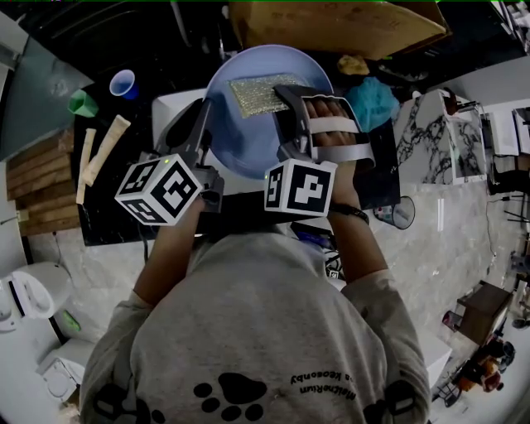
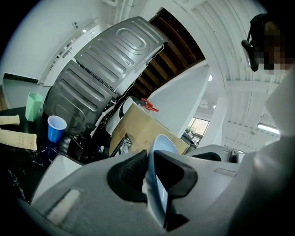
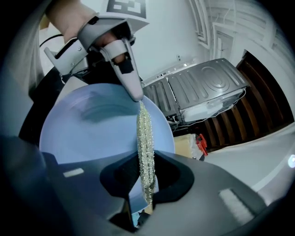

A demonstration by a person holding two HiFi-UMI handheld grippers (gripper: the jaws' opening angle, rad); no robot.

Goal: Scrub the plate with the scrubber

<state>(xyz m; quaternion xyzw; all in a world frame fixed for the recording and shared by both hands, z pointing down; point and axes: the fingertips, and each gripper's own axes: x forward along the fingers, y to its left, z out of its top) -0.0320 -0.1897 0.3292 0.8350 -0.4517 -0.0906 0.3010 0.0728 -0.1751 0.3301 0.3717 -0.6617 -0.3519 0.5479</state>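
Presently, a pale blue round plate (image 1: 248,137) is held up and tilted over a dark surface (image 1: 108,207). It is clamped at its left rim by the left gripper (image 2: 150,177). In the left gripper view the plate's rim is seen edge-on, pinched between the two dark pads with the jaws only a little apart.

A flat, silvery-green mesh scrubber (image 1: 260,94) is gripped by the right gripper (image 3: 146,184), whose jaws are closed narrowly on its near edge. In the head view the scrubber is laid over the upper part of the plate's inner face, just beside the tip of the right gripper. In the right gripper view it is seen edge-on as a thin glittering strip running up across the plate.

On the surface to the left, well apart from the plate, a blue plastic cup (image 1: 122,83) and a green plastic cup (image 1: 83,103) are set near each other, with two pale beige sticks (image 1: 104,149) lying below them. A brown cardboard box (image 1: 331,25) is seen beyond the plate, and a teal cloth (image 1: 373,101) lies to its right.
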